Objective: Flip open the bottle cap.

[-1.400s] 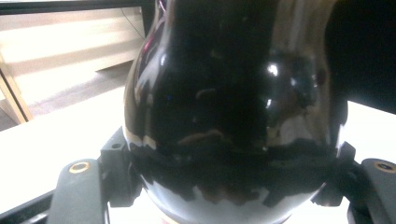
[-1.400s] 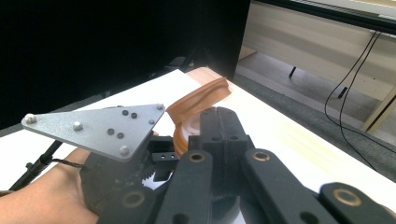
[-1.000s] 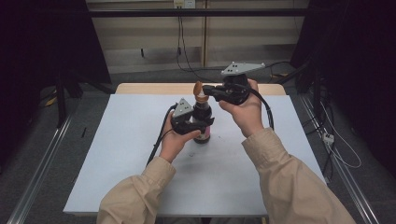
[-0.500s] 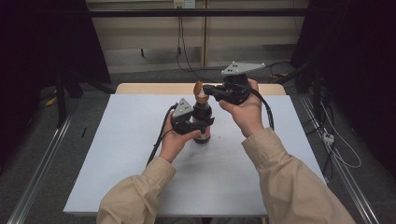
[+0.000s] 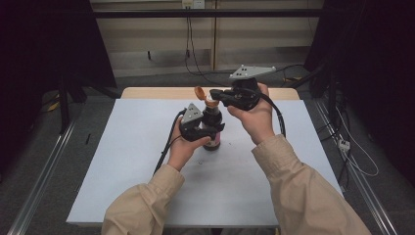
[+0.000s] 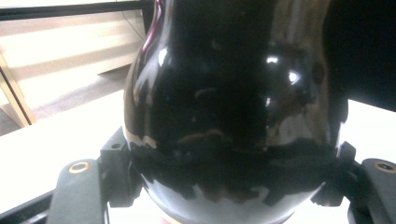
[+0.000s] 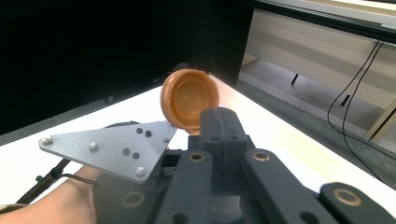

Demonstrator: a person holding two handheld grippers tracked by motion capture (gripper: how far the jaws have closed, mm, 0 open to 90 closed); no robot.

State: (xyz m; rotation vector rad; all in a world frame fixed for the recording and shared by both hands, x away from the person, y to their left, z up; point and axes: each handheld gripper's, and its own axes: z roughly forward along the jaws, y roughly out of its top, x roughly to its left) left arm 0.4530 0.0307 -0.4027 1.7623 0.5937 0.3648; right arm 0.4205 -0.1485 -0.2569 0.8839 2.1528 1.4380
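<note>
Clearly the left gripper (image 5: 208, 128) had its jaws pinched round the dark bottle (image 5: 212, 128), upright on the white table (image 5: 122, 161); the right gripper (image 5: 215, 96) pressed its jaws together at the orange flip cap (image 5: 199, 91), hinged open; opening seemed underway; next likely called for release.

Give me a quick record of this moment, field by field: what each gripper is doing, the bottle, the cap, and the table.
left gripper: shut around the dark bottle's body, holding it upright
right gripper: jaws together at the bottle's mouth, by the cap's hinge
dark bottle: glossy, dark, standing on the table
orange cap: flipped open, inner side showing, tilted back from the mouth
table: pale top with a wooden far edge
hands: one on each gripper, beige sleeves
</note>
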